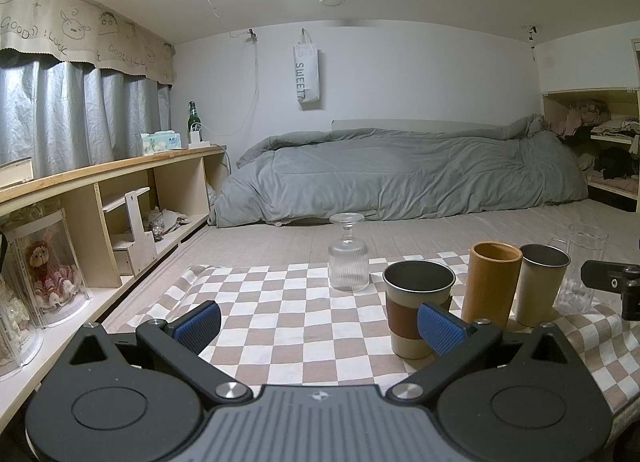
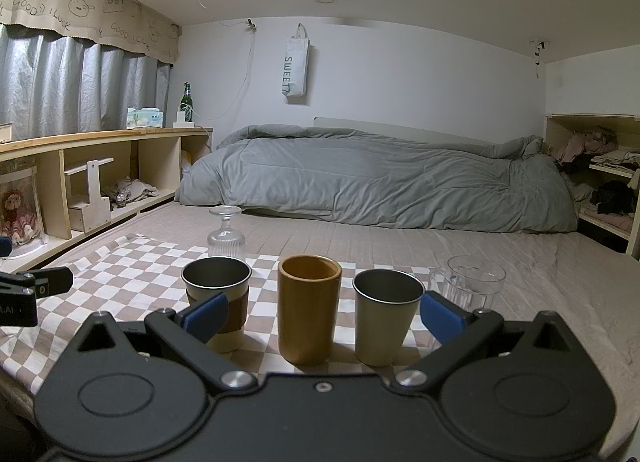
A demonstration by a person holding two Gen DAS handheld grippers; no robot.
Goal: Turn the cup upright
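Blue ribbed pads on both tongs, both spread wide with nothing between them. Left tongs (image 1: 320, 322) hang low over the checkered cloth (image 1: 280, 326), jaws released, aimed roughly at the gap left of the cup row; likely staged that way so the ribbed glass cup (image 1: 348, 254) sits straight ahead in reach. Right tongs (image 2: 322, 312) also released, framing the row of upright cups rather than any single one, so it looks parked, not committed

Nearest the left tongs: metal cup with brown sleeve (image 1: 418, 310), mouth up, just beside the right pad but not gripped. Next to it the wooden cup (image 1: 491, 284), then a plain metal cup (image 1: 542, 286), then a clear glass mug (image 1: 580, 270) at the far right, all mouth up and close together in a line

The task's thing stands apart behind the row, towards the far edge of the cloth: the ribbed glass cup is inverted, mouth down on the cloth, stem and foot pointing up. It is the only one upside down, untouched, flip not yet begun

Cloth is spread on the bed (image 2: 500, 258), soft base, so glass may wobble. Grey duvet (image 1: 400, 173) bunched behind, shelf (image 1: 120, 169) at left
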